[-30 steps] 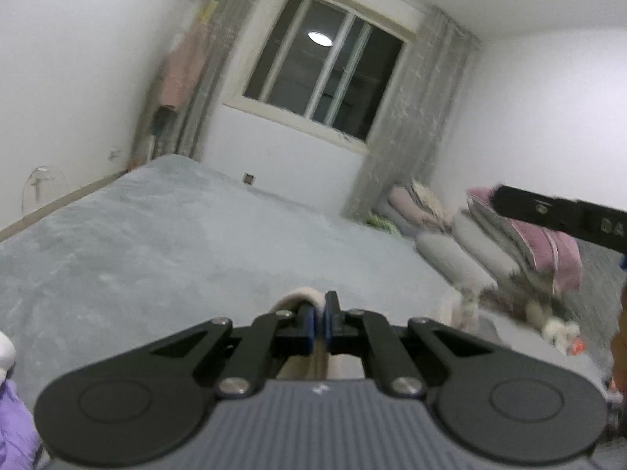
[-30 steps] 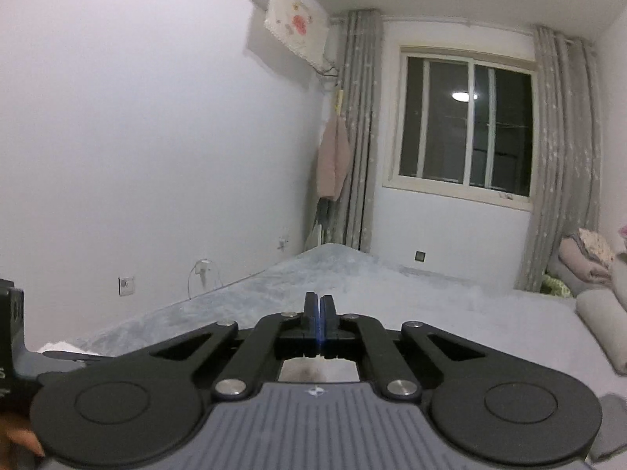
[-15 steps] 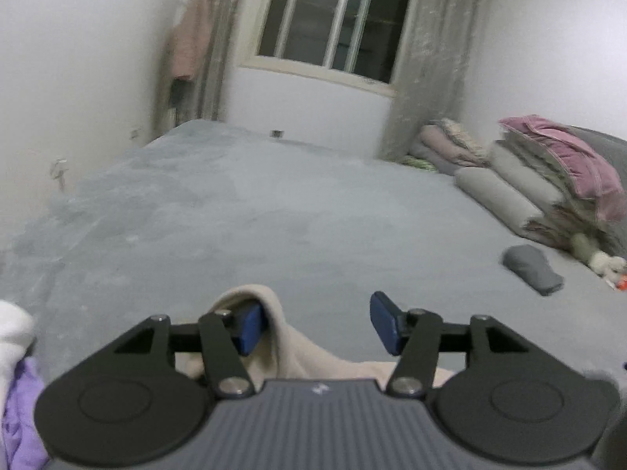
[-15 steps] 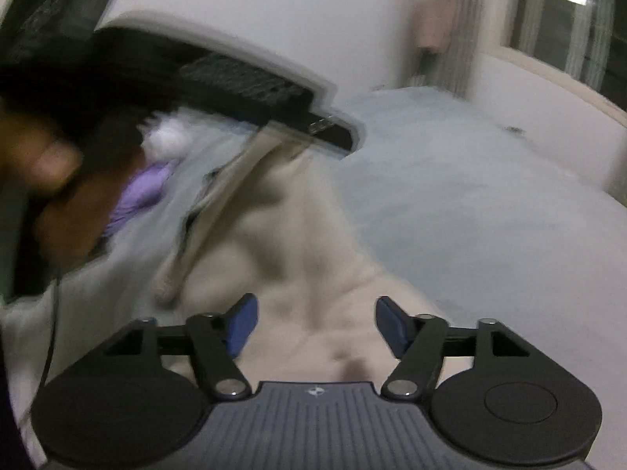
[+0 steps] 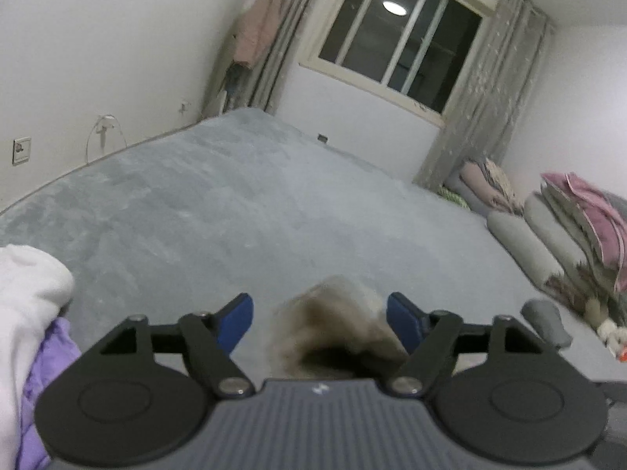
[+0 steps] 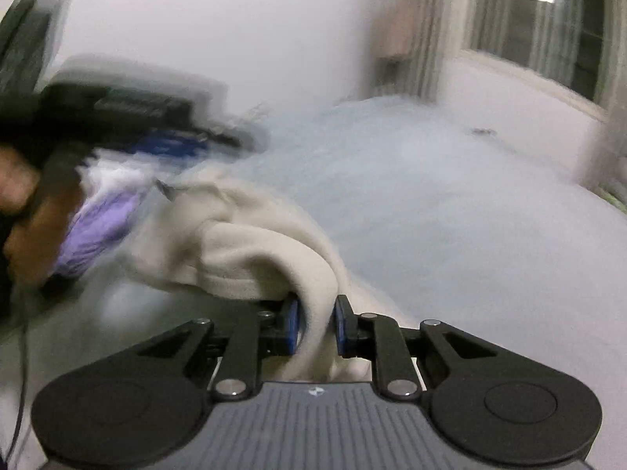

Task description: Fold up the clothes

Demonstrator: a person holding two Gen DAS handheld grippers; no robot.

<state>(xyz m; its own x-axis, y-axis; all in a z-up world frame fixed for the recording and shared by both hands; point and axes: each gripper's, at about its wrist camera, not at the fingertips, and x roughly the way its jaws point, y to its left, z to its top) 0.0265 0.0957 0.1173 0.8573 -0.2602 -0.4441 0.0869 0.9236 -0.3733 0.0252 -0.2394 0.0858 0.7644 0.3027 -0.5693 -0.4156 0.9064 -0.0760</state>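
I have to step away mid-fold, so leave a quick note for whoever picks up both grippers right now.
Left gripper: jaws wide and opening, a blurred bunch of the cream garment loose between them, not pinched.
Right gripper: jaws closing on a fold of the same cream garment, cloth between the pads.
The garment lies crumpled on the grey bed, near a purple garment and a white garment.
Done: nothing folded yet.
Left: spread the cream garment flat, fold it, then the others.

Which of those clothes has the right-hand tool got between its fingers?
The cream garment: the right gripper is closing on its fold, while the purple one lies apart.
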